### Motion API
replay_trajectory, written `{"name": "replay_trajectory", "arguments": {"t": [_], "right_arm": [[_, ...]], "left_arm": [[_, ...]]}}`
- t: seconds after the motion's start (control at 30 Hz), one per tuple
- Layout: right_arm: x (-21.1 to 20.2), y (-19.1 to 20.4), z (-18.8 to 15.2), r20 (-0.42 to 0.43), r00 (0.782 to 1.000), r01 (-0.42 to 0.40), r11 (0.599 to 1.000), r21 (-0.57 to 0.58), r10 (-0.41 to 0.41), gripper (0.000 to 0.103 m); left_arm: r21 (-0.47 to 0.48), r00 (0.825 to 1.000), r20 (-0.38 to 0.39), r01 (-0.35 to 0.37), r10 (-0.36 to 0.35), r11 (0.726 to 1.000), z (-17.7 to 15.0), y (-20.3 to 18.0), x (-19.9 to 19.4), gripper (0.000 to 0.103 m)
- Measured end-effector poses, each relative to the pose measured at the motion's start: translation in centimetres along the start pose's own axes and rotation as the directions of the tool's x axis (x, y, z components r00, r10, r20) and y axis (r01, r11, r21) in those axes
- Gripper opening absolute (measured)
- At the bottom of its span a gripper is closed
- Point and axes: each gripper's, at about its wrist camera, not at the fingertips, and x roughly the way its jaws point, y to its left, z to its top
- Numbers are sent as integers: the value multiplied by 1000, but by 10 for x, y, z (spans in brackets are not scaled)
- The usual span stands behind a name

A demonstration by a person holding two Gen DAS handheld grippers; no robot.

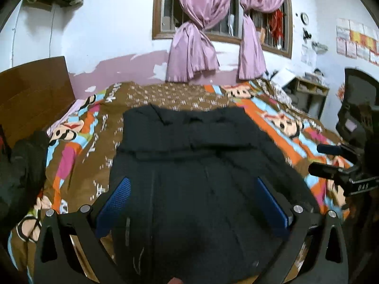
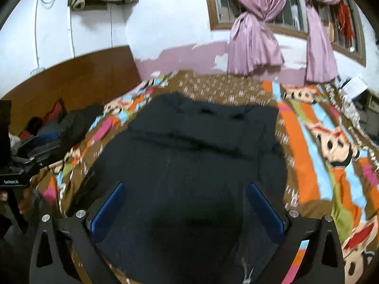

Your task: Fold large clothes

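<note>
A large black jacket (image 1: 189, 161) lies spread flat on the bed, its sleeves folded across the middle; it also shows in the right wrist view (image 2: 194, 156). My left gripper (image 1: 193, 189) hovers over its near part, jaws wide open, blue pads empty. My right gripper (image 2: 187, 194) is also wide open and empty above the jacket's near part. The right gripper shows at the right edge of the left wrist view (image 1: 336, 163). The left gripper shows at the left edge of the right wrist view (image 2: 35, 144).
The bed has a brown, orange and blue cartoon bedspread (image 1: 279, 123). A pile of dark clothes (image 1: 21, 168) lies on the left by the wooden headboard (image 1: 33, 87). Pink curtains (image 1: 194, 47) hang at the window behind. A shelf (image 1: 308, 92) stands at the far right.
</note>
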Motion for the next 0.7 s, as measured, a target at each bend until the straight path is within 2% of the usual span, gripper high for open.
{"name": "replay_trajectory", "arguments": {"t": [0.13,0.33,0.43,0.57,0.7], "right_arm": [[15,5,-25,-109,993,-45,998,-34,42,103],[35,22,-53,-246,969,-47,992,-121,16,103],[44,27,-66,-307,952,-53,986,-156,3,103],[56,36,-82,-379,926,-78,975,-207,-6,103],[62,47,-91,-435,900,-135,959,-249,14,103]], "left_arm": [[48,999,-53,1,1,999,-32,-3,6,101],[11,982,-190,9,-7,1000,-68,4,32,101],[-5,974,-224,-28,26,1000,-82,9,42,101],[-61,966,-258,-25,9,998,-99,14,46,101],[-51,954,-299,-43,26,998,-110,14,46,101]]}}
